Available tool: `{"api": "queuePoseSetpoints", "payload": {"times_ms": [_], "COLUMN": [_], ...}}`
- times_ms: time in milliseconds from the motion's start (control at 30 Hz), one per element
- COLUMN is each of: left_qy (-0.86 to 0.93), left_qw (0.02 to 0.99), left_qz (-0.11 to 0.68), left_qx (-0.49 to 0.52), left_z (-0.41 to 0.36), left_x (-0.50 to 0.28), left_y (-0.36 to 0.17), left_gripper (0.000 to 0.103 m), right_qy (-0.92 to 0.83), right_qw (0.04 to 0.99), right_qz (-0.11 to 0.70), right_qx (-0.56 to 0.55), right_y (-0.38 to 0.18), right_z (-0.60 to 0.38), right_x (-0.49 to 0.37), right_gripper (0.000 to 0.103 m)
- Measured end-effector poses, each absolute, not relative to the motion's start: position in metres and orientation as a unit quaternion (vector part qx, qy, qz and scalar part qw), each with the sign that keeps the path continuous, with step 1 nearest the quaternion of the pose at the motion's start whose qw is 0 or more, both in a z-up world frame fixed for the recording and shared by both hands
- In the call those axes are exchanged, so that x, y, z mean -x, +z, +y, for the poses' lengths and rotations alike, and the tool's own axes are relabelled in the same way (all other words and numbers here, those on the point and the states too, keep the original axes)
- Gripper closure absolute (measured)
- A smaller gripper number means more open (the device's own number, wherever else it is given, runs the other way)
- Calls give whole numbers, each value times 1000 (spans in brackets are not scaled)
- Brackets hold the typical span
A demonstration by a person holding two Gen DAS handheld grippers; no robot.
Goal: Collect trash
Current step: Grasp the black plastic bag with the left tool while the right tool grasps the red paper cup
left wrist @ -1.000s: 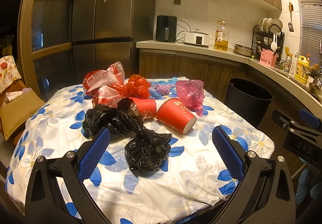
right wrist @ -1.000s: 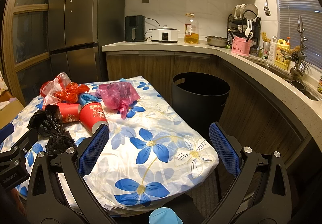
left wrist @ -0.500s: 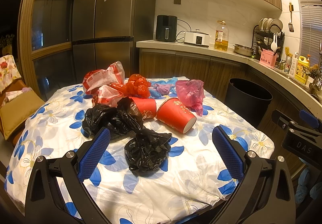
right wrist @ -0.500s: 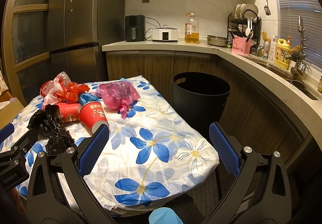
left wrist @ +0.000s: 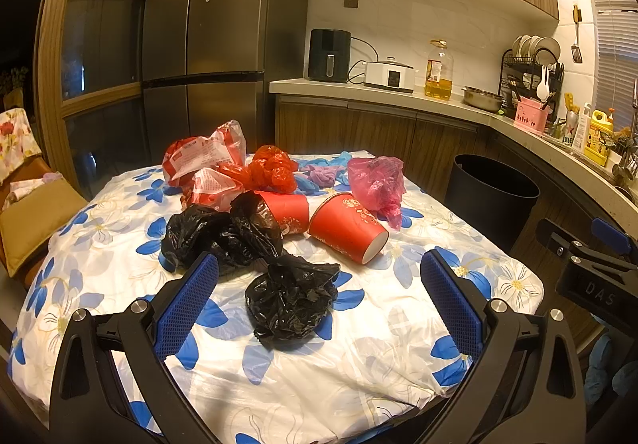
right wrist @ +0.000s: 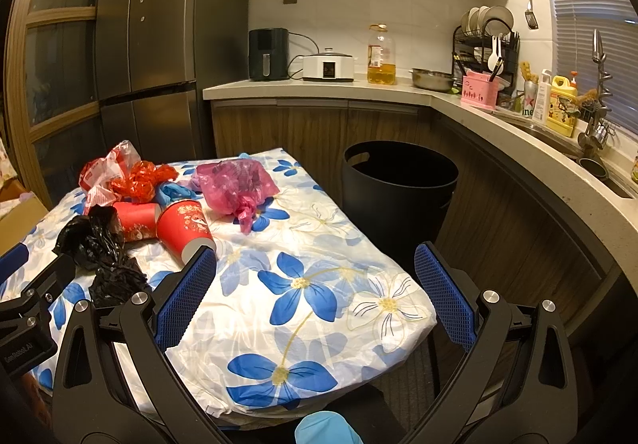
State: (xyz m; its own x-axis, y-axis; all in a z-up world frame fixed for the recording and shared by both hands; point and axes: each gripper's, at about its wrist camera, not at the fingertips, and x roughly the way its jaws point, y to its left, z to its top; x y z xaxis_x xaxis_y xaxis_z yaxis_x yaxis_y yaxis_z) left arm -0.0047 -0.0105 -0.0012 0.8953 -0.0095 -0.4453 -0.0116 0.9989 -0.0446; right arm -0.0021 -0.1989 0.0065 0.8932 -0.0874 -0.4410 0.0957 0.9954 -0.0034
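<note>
My floral table (left wrist: 398, 356) holds the trash heaped mid-cloth, the black bin (right wrist: 398, 181) waiting just beyond its far corner. My left gripper (left wrist: 319, 296) gapes around the nearest black bag (left wrist: 293, 300); my right gripper (right wrist: 315, 292) is spread wide, empty.

Both wrist views near table (left wrist: 398, 356), facing counter (right wrist: 319, 87)

Both views carry a warm amber cast, and the light is moderate rather than bright. The white tiled wall (left wrist: 418, 17) under the cabinets is the brightest area, lit from above. The fridge (right wrist: 159, 25) shows soft vertical sheen, and the far left fades into darkness. Strong fisheye bending curves the countertop (right wrist: 518, 149), with black vignetting in the corners. The tablecloth (left wrist: 359, 344) is evenly lit and sharp, with only soft shadows under the trash.
</note>
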Motion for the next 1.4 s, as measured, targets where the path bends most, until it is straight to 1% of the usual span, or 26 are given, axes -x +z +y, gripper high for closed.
{"api": "queuePoseSetpoints", "payload": {"times_ms": [200, 533, 700, 833, 867, 933, 1000, 1033, 1067, 1100, 1133, 1200, 1233, 1300, 1333, 1367, 1400], "left_qy": [1, 18, 26, 20, 21, 24, 25, 25, 25, 24, 21, 21, 17, 11, 9, 9, 10], "left_qw": [973, 972, 971, 969, 968, 967, 964, 963, 961, 958, 956, 953, 953, 954, 955, 956, 958], "left_qz": [229, 231, 233, 240, 243, 250, 259, 263, 270, 280, 288, 295, 295, 294, 292, 287, 281], "left_qx": [23, 25, 51, 53, 51, 48, 49, 51, 52, 54, 57, 63, 64, 61, 58, 53, 52], "left_z": [-13, -3, 13, 12, 12, 11, 12, 12, 13, 14, 15, 18, 19, 19, 19, 18, 18], "left_x": [5, -7, -19, -35, -39, -48, -56, -59, -62, -66, -69, -71, -71, -69, -68, -66, -64], "left_y": [-4, -21, -35, -49, -52, -59, -65, -68, -72, -76, -80, -85, -87, -89, -90, -89, -88], "left_gripper": [5, 5, 5, 5, 5, 9, 14, 19, 32, 40, 44, 63, 66, 78, 80, 88, 92], "right_qy": [-47, -16, 10, 31, 35, 43, 55, 62, 70, 80, 86, 101, 109, 120, 127, 135, 141], "right_qw": [973, 973, 971, 971, 972, 971, 971, 971, 971, 970, 970, 968, 968, 967, 966, 964, 962], "right_qz": [226, 231, 237, 234, 233, 232, 230, 229, 229, 227, 227, 228, 227, 225, 225, 229, 232], "right_qx": [-10, -13, -18, -18, -19, -21, -23, -24, -26, -27, -28, -27, -26, -20, -19, -18, -17], "right_y": [14, -14, -26, -32, -34, -36, -39, -40, -40, -41, -42, -44, -46, -49, -51, -53, -55], "right_z": [-201, -196, -194, -190, -189, -189, -188, -187, -186, -184, -183, -178, -174, -166, -162, -158, -154], "right_x": [2, -20, -34, -47, -50, -56, -62, -65, -68, -71, -73, -79, -81, -86, -89, -92, -96], "right_gripper": [5, 5, 5, 5, 5, 5, 5, 5, 5, 5, 5, 5, 5, 7, 8, 9, 9]}}
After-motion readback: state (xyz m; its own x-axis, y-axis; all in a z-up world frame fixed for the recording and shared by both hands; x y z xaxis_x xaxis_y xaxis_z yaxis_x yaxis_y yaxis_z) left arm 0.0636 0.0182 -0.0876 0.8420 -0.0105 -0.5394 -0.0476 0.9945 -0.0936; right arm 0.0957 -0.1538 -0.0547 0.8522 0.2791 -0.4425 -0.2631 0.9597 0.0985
